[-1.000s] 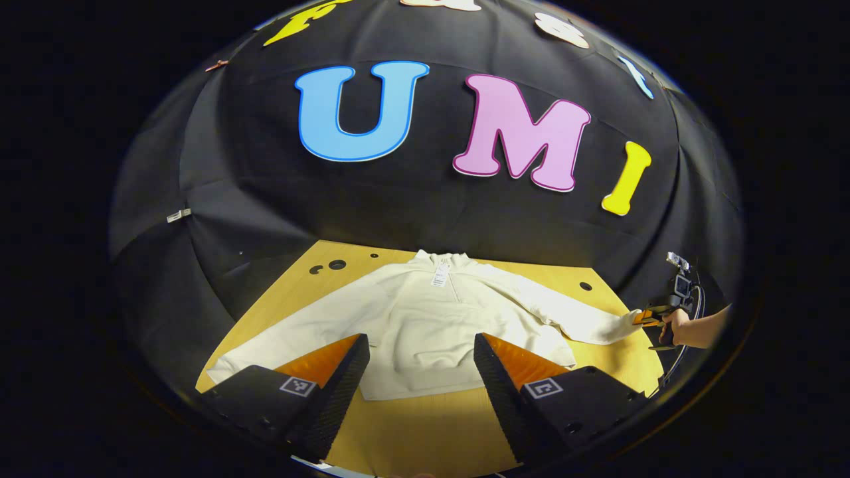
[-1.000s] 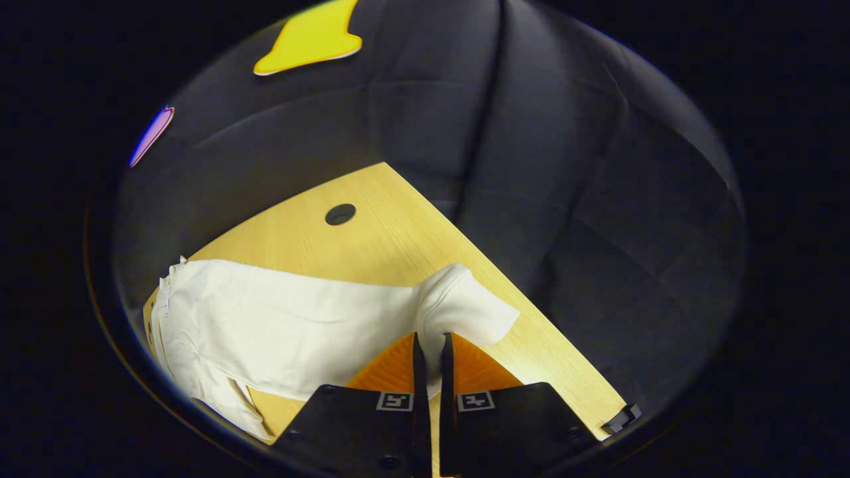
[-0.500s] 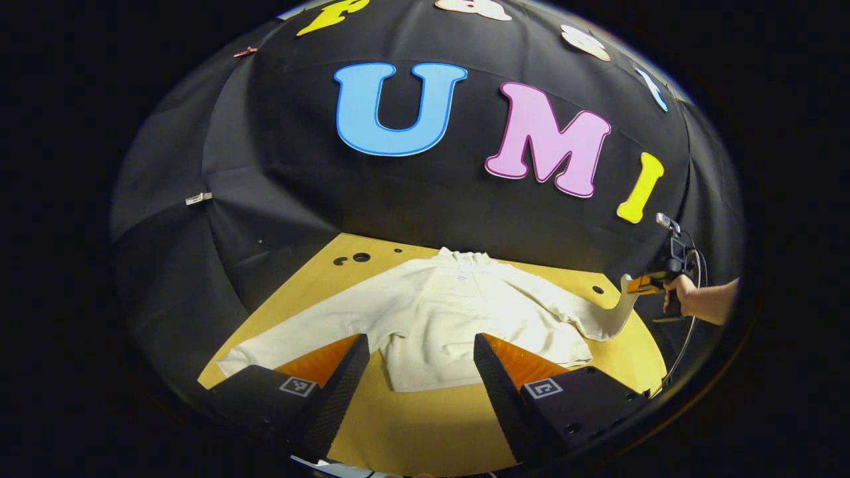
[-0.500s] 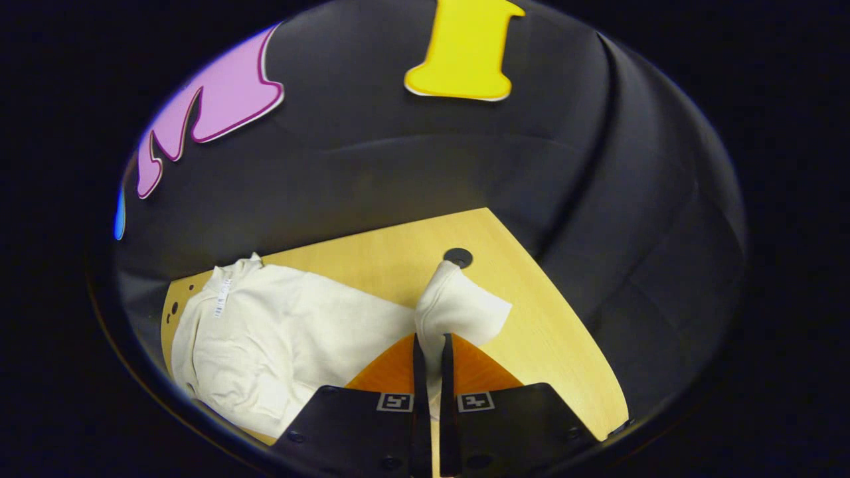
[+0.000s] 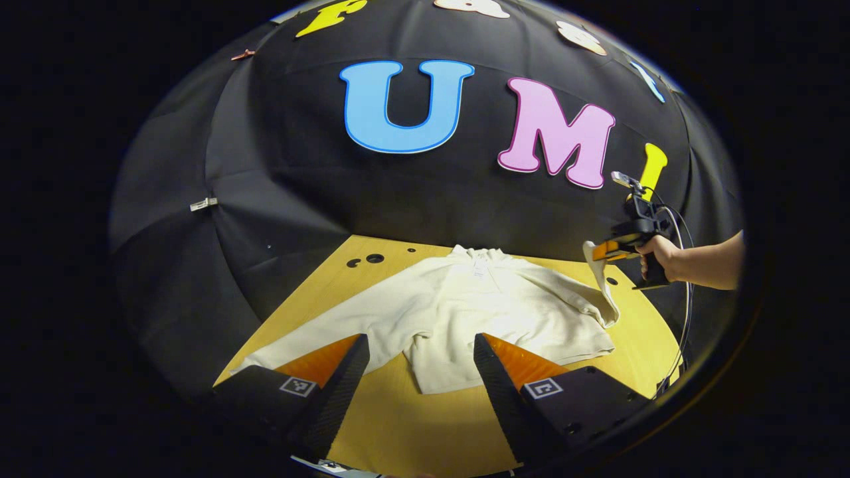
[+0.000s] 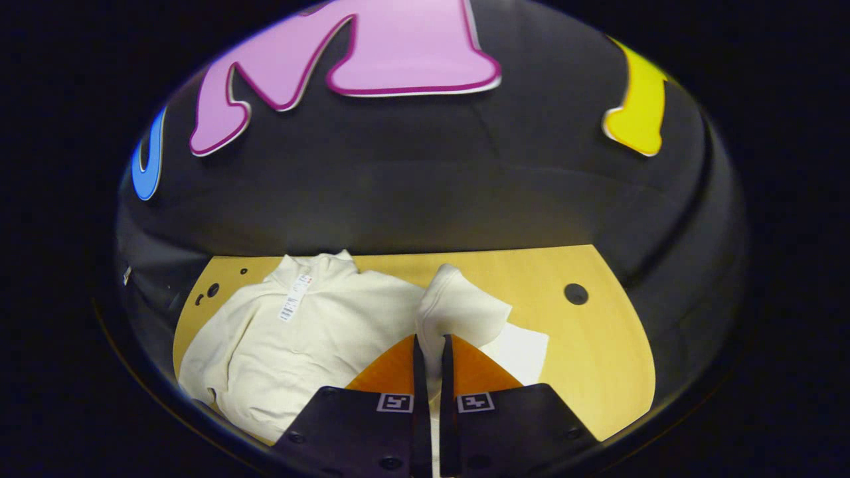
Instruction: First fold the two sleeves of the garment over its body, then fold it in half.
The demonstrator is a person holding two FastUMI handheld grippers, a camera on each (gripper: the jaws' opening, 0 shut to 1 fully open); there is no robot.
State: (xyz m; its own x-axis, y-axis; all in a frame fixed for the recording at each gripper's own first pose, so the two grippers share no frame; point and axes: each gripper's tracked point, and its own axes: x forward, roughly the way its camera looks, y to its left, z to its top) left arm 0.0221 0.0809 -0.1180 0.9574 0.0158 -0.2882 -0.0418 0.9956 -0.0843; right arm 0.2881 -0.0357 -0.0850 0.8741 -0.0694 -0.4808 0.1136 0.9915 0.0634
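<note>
As right gripper [image 6: 428,345] lifts, sleeve [image 6: 458,309] now higher, nearer body.

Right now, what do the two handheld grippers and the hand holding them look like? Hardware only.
The left gripper has two wedge-shaped fingers, black with textured inner faces and orange sides, on black bases bearing square black-and-white markers. The right gripper matches: black wedges, orange sides, one marker per base. Seen from afar, it has a black handle, a small camera module on top and a looping black cable. The hand and forearm are bare, no sleeve visible.
</note>
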